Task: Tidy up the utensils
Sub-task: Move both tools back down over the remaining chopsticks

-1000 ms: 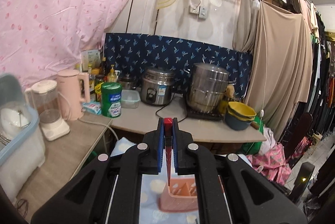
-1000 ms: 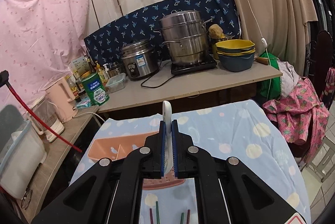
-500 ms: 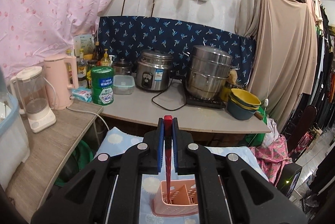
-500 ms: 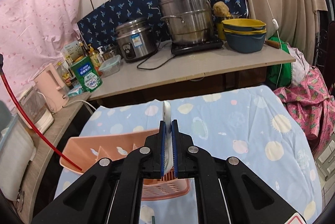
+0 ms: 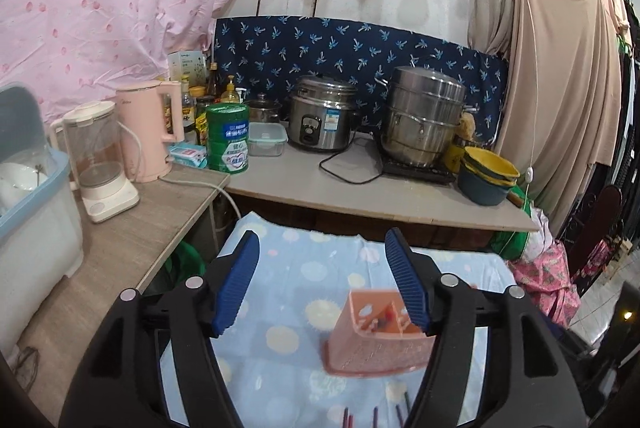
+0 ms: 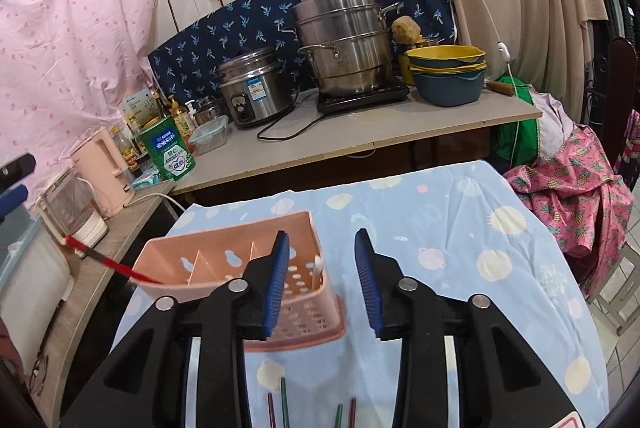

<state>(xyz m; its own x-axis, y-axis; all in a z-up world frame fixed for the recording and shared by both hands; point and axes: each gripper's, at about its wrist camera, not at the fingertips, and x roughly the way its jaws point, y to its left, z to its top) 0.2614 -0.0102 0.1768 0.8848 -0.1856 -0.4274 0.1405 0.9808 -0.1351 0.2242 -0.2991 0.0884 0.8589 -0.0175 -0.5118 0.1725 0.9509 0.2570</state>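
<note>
A pink perforated utensil holder (image 6: pixel 240 268) stands on the blue spotted tablecloth (image 6: pixel 460 228); it also shows in the left wrist view (image 5: pixel 380 340). A red chopstick (image 6: pixel 108 260) leans out of its left compartment. A white spoon handle (image 6: pixel 318 262) shows inside its right end. My left gripper (image 5: pixel 320 284) is open and empty above the holder. My right gripper (image 6: pixel 322 280) is open and empty just right of the holder. Several loose chopsticks (image 6: pixel 284 404) lie on the cloth near me, also in the left wrist view (image 5: pixel 376 416).
Behind the table is a counter (image 5: pixel 360 196) with a rice cooker (image 5: pixel 322 118), steamer pot (image 5: pixel 424 116), stacked bowls (image 5: pixel 488 176), green tin (image 5: pixel 228 138), pink kettle (image 5: pixel 148 132) and blender (image 5: pixel 100 164). A plastic dish bin (image 5: pixel 28 196) stands left.
Both grippers have opened. The left one let go of the red chopstick, which now leans in the holder. The right one let go of the white spoon, now in the holder.
</note>
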